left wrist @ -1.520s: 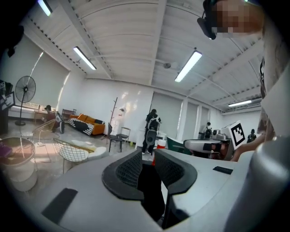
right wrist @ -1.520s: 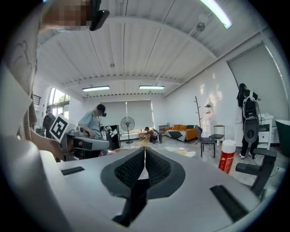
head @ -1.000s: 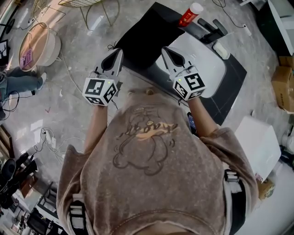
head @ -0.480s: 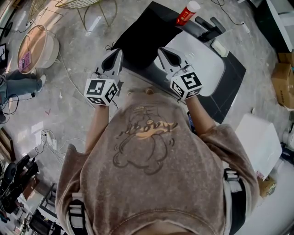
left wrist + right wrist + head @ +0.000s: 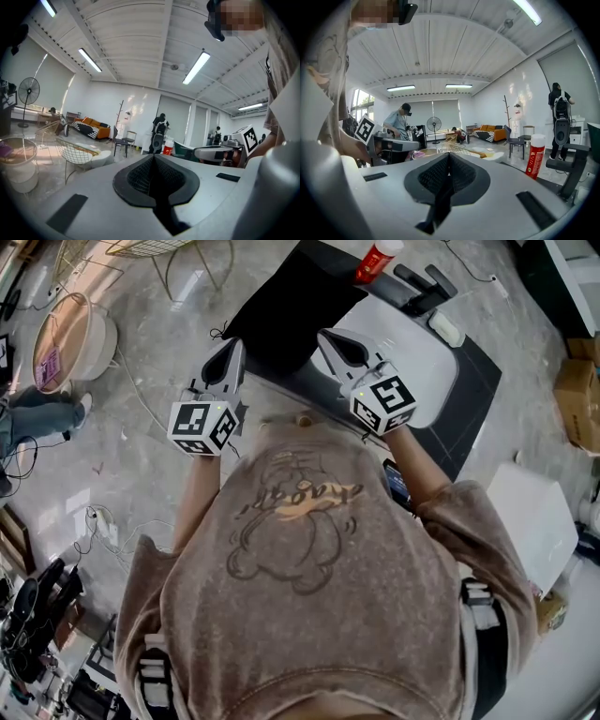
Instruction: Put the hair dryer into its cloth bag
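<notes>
Grippers side by side at chest height: left gripper (image 5: 233, 345) and right gripper (image 5: 330, 337) both pinched together, nothing between the jaws. Bag (image 5: 291, 315) lies flat just ahead of them. Dryer (image 5: 424, 298) sits far right beside the can (image 5: 377, 259), so the right gripper looks nearer

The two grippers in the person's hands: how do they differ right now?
In the head view the left gripper leans right, its tip at the edge of the black cloth bag. The right gripper leans left, more steeply, its tip between that bag and the white mat. Their cubes carry different square markers. Shared: both have jaws shut, with nothing between them.
</notes>
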Available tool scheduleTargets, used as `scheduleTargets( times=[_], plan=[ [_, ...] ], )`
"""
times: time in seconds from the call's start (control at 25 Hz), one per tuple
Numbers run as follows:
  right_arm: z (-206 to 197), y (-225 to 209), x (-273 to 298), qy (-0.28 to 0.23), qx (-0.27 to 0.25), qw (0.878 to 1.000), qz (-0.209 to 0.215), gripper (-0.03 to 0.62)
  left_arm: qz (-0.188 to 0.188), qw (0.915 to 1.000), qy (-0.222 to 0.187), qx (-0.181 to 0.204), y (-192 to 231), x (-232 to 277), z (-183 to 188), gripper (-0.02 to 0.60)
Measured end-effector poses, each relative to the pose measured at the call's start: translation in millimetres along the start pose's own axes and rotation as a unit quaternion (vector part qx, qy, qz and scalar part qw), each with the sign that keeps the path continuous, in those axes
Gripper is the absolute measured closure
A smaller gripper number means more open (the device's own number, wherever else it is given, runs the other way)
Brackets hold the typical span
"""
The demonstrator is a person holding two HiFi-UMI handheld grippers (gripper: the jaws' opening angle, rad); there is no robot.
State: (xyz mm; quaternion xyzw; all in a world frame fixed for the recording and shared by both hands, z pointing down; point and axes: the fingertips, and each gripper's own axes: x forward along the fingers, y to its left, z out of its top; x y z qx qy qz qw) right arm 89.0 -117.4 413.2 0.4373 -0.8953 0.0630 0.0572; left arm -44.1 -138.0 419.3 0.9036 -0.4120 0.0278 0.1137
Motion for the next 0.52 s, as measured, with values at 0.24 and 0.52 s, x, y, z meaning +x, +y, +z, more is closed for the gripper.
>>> scheduleTargets(
  times=[0.24, 0.52],
  plan=[
    [3, 8, -1, 0.006, -0.004, 1.0, 0.014, 0.599, 0.001, 1.0, 0.004, -0.006, -2, -6, -5, 0.563],
    [5, 18, 9, 0.015, -0.015, 0.999, 0.037, 0.599, 0.003, 0.9999, 0.004, -0.014, 2, -14, -7, 0.563]
  ],
)
